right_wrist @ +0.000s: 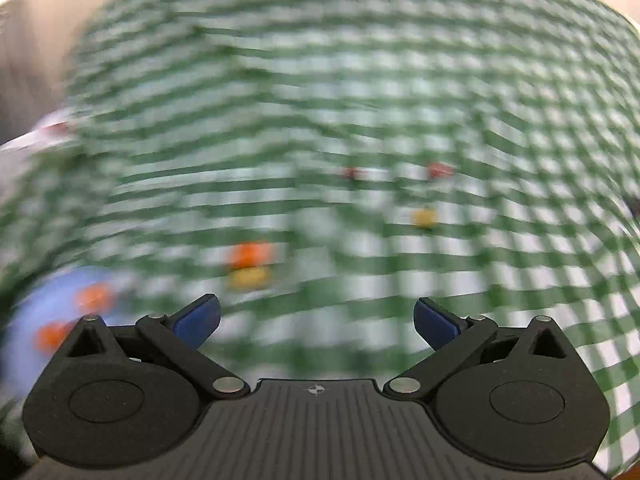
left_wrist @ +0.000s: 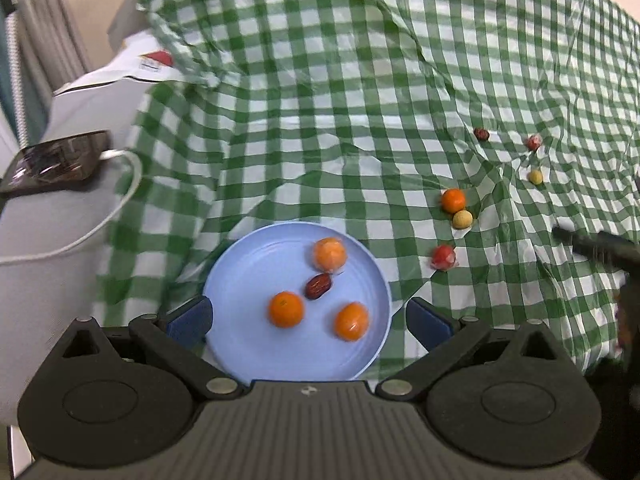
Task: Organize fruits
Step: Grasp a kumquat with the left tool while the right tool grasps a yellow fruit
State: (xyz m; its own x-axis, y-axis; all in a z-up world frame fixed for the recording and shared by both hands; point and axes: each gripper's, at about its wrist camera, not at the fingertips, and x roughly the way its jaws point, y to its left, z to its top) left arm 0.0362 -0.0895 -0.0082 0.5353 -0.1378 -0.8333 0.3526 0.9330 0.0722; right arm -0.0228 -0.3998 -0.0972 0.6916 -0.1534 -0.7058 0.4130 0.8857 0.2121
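Note:
A light blue plate (left_wrist: 240, 280) lies on the green checked cloth and holds three oranges (left_wrist: 285, 309) and a dark red date (left_wrist: 318, 286). My left gripper (left_wrist: 308, 320) hangs open just above the plate's near side, with nothing between its fingers. To the right on the cloth lie an orange (left_wrist: 453, 200), a yellow fruit (left_wrist: 462, 219), a red fruit (left_wrist: 443, 257), another yellow one (left_wrist: 535, 176), a red one (left_wrist: 533, 142) and a dark date (left_wrist: 481, 133). The right wrist view is blurred; my right gripper (right_wrist: 316, 322) is open and empty above the cloth, the plate (right_wrist: 52, 300) at its left.
A phone (left_wrist: 56, 164) with a white cable (left_wrist: 120, 200) rests on a white surface left of the cloth. A white box (left_wrist: 132, 68) stands behind it. A dark shape (left_wrist: 596, 244) shows at the right edge. The cloth is creased.

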